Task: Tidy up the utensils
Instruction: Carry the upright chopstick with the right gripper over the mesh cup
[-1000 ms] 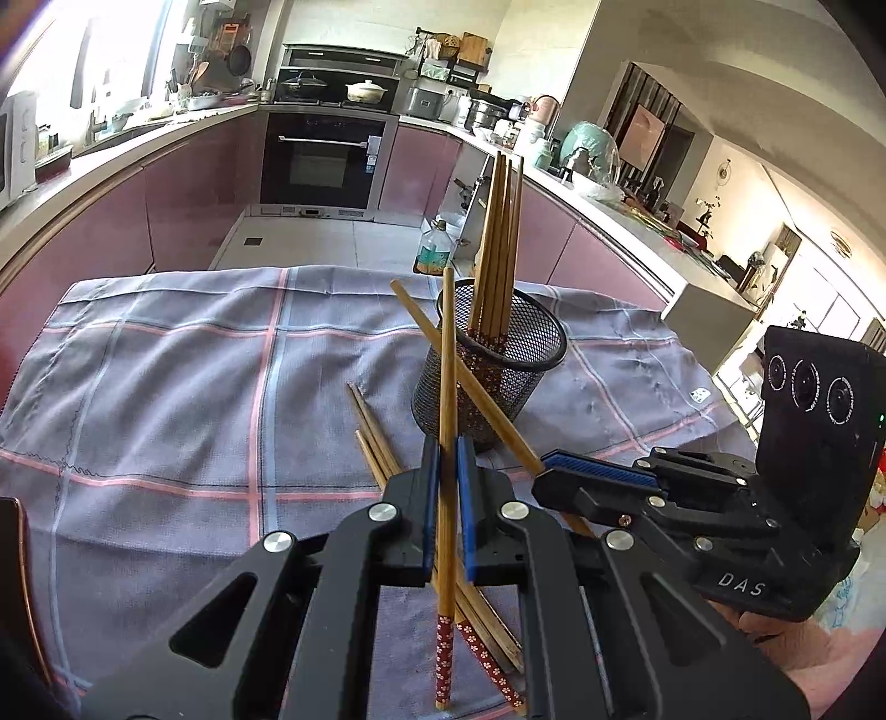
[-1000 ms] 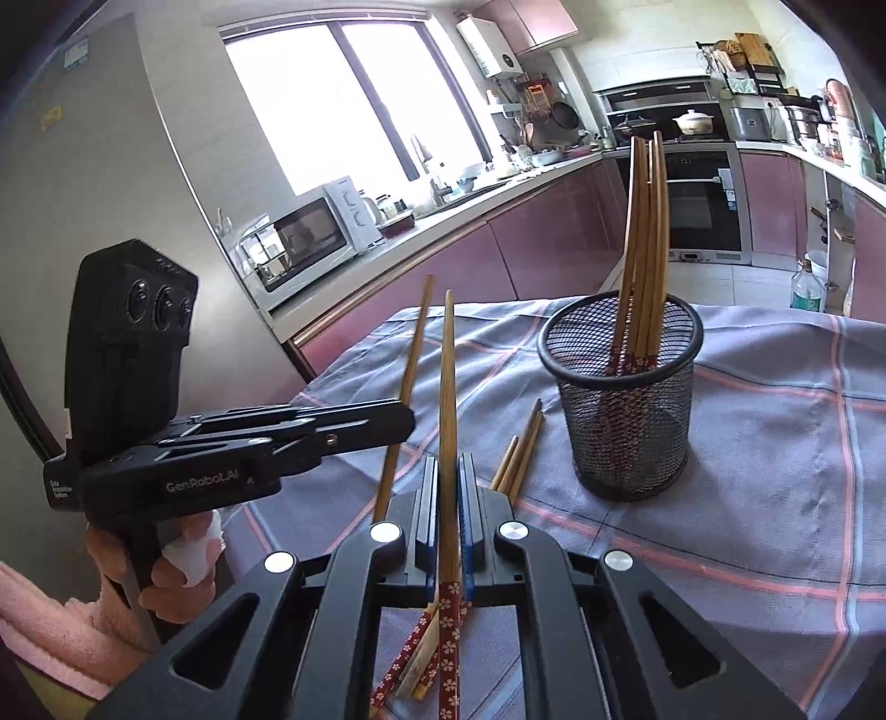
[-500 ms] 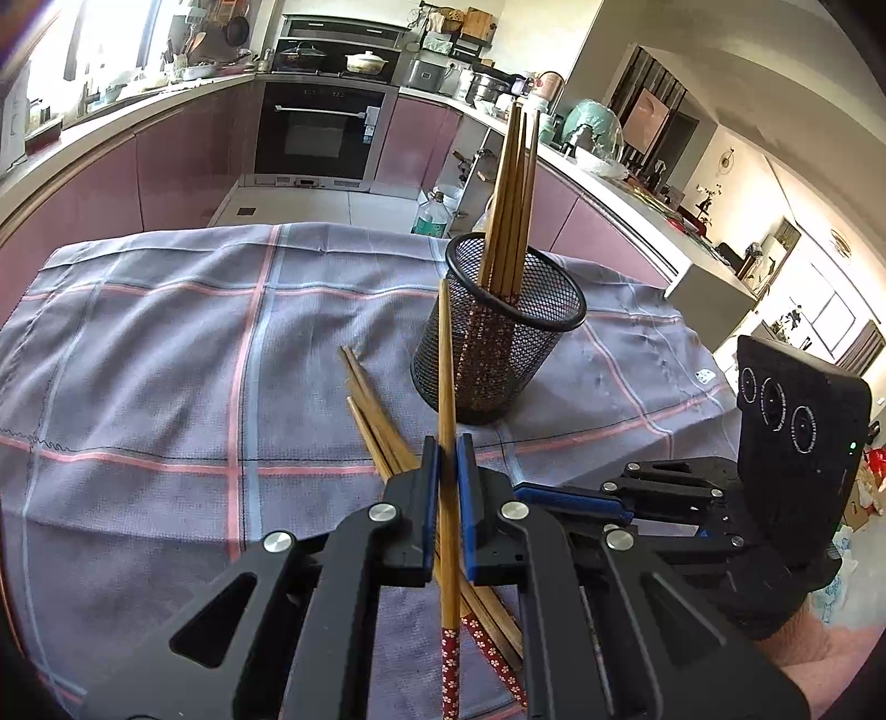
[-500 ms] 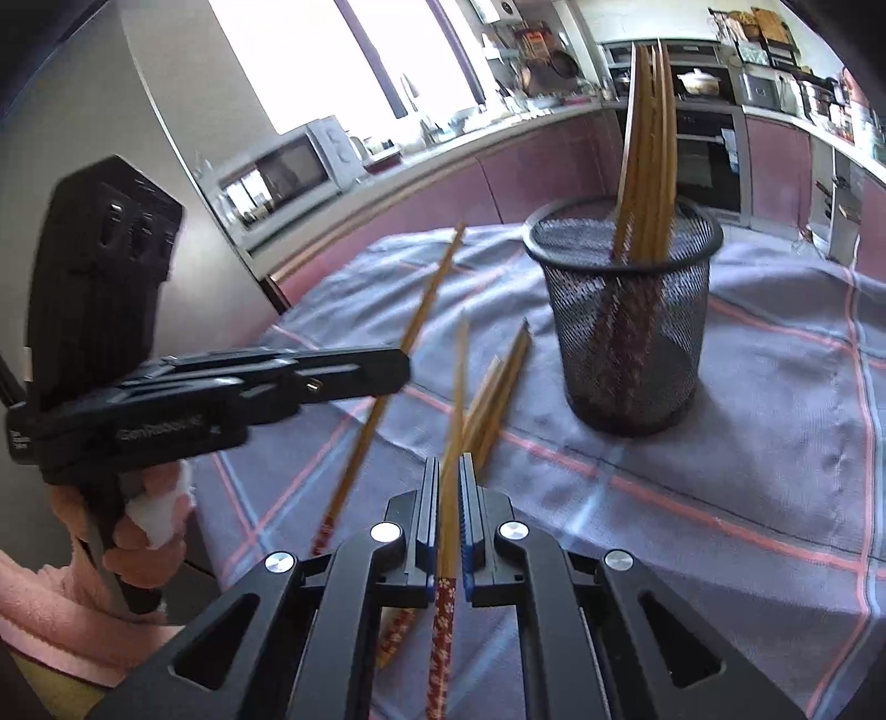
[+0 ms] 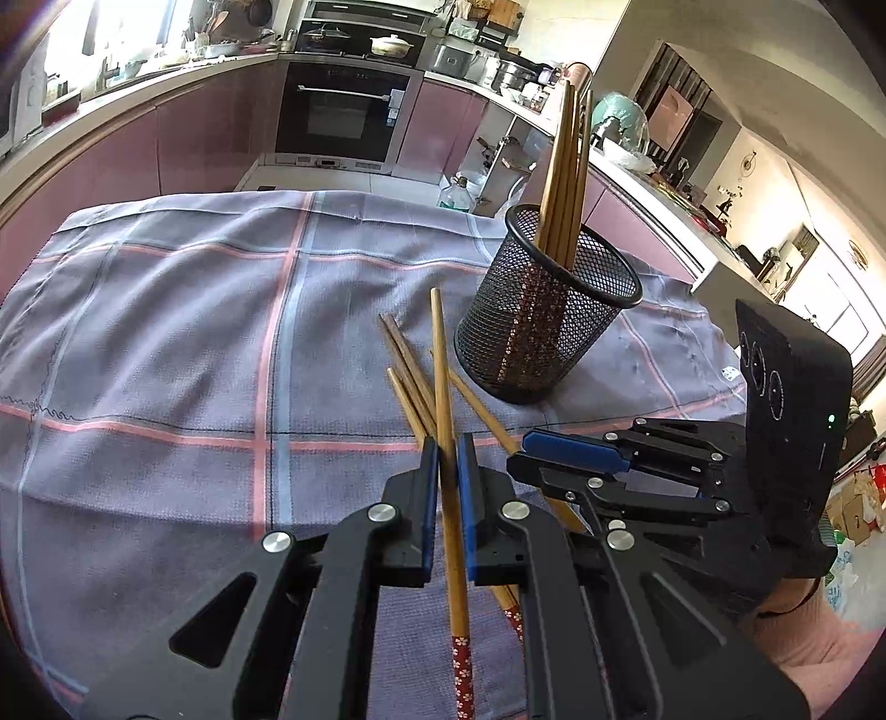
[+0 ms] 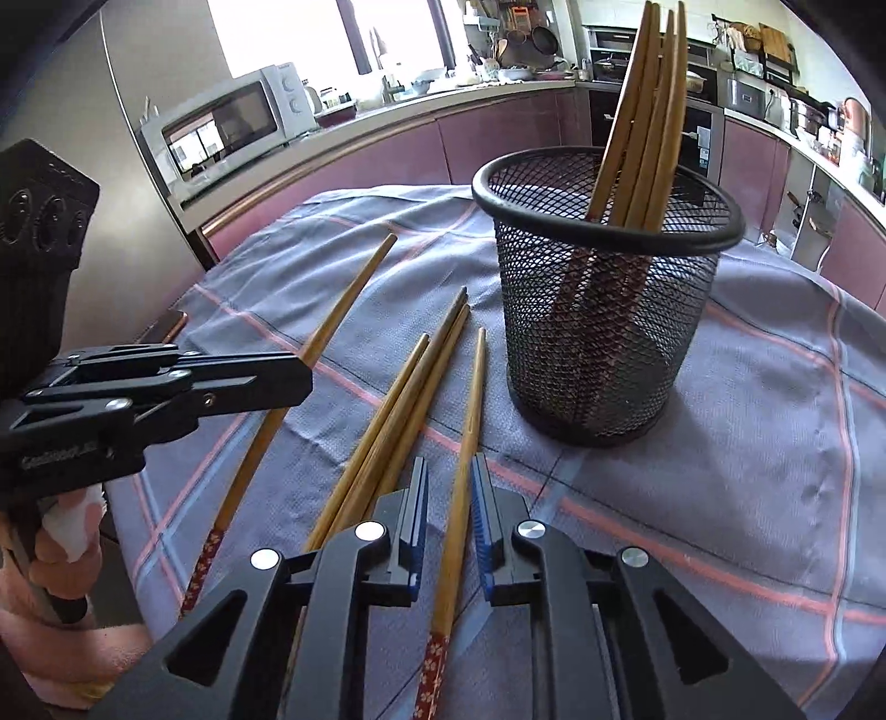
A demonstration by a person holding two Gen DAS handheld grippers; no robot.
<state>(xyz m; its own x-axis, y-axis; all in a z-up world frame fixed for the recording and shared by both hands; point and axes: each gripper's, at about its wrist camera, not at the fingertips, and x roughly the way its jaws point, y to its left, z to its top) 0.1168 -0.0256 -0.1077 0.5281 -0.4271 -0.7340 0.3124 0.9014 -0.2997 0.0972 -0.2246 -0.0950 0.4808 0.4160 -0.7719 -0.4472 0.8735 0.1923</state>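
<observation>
My left gripper [image 5: 447, 487] pinches one chopstick [image 5: 443, 399] mid-shaft; my right gripper [image 6: 449, 501] has just been opening around another [image 6: 468, 437] lying on the counter [image 6: 747, 443] (light, stiff, slippery wood).

Bright daylight from the kitchen window [image 6: 387, 33], blown out to white glare, soft shadows on the checked tablecloth [image 5: 166, 343] under the mesh holder [image 6: 603, 310], both views sharp at centre, strong fisheye curving and dark vignetting at the corners
</observation>
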